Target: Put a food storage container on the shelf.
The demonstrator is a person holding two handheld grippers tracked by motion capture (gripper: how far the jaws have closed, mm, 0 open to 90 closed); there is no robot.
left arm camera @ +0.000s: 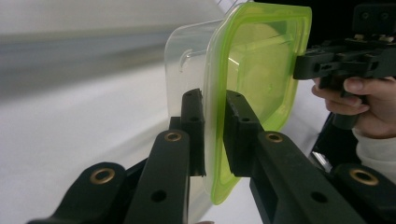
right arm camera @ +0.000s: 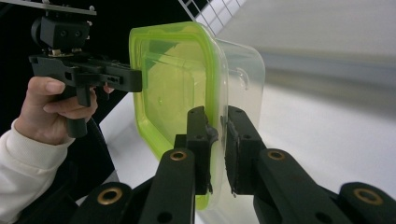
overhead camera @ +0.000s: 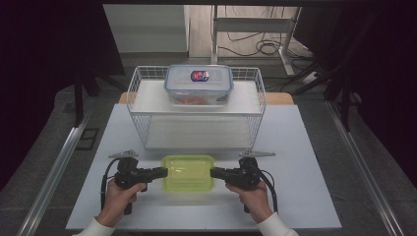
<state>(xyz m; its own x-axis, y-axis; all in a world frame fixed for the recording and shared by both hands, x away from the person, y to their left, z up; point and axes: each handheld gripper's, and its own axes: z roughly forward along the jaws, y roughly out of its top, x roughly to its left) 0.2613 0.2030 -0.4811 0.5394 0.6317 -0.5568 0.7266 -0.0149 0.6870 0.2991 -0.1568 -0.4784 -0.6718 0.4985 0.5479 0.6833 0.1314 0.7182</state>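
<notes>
A clear container with a lime-green lid sits near the table's front edge, between the two grippers. My left gripper is shut on the lid's left rim; in the left gripper view the jaws pinch the green lid at its edge, gripper. My right gripper is shut on the right rim; in the right gripper view the green lid stands between the jaws, gripper. Each view shows the other hand and gripper across the container.
A white wire basket rack stands behind the container at mid-table. On its upper shelf rests a clear box with a blue-rimmed lid. The white table has free room left and right of the hands.
</notes>
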